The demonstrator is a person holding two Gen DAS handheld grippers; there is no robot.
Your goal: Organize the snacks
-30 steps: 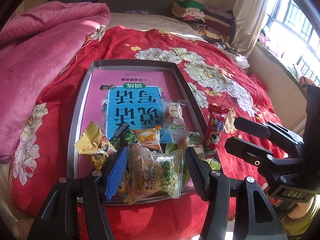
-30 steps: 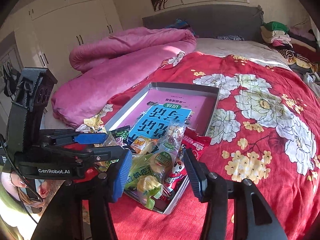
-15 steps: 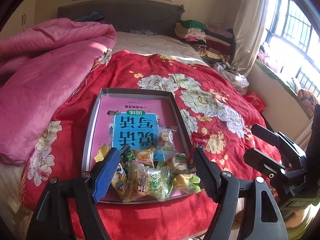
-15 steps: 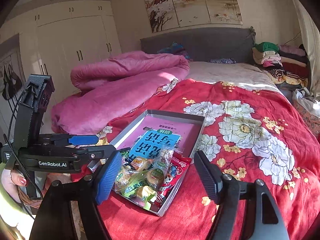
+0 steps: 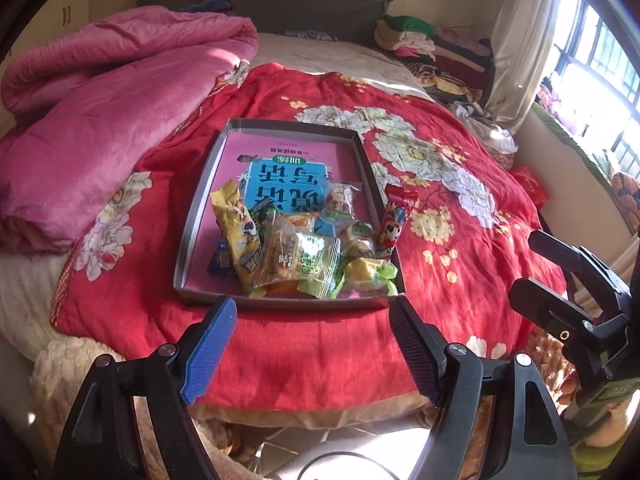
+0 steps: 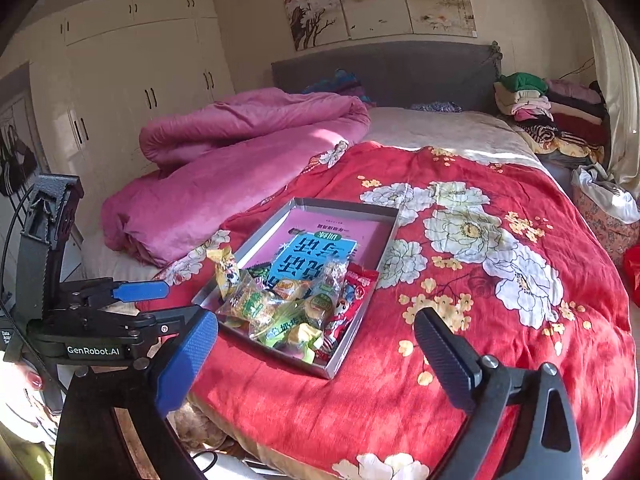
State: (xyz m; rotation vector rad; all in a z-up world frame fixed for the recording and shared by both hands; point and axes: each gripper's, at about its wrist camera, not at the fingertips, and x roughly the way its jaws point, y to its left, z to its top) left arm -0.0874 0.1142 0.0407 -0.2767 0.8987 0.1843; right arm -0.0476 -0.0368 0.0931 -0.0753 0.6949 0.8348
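Note:
A grey tray (image 5: 191, 240) lies on the red flowered bedspread with a pink and blue book flat inside it. Several snack packets (image 5: 298, 258) are heaped at its near end. A yellow packet (image 5: 236, 232) lies at the left of the heap, and a red packet (image 5: 394, 220) leans on the right rim. My left gripper (image 5: 311, 312) hovers open just in front of the tray's near wall, holding nothing. My right gripper (image 6: 316, 320) hangs back from the tray (image 6: 352, 206) and its snack packets (image 6: 280, 308). Its jaws are opening and nothing is between them.
A crumpled pink quilt (image 5: 100, 92) fills the bed's left side. Folded clothes (image 6: 552, 116) are stacked by the grey headboard. White wardrobes (image 6: 132, 76) line the left wall, and a window (image 5: 592, 72) is on the right. The bed's near edge drops to the floor below both grippers.
Both grippers let go of the packets they were closed around, and their jaws widened. Both pulled back and up from the tray, so the heap now lies ahead of the fingers.

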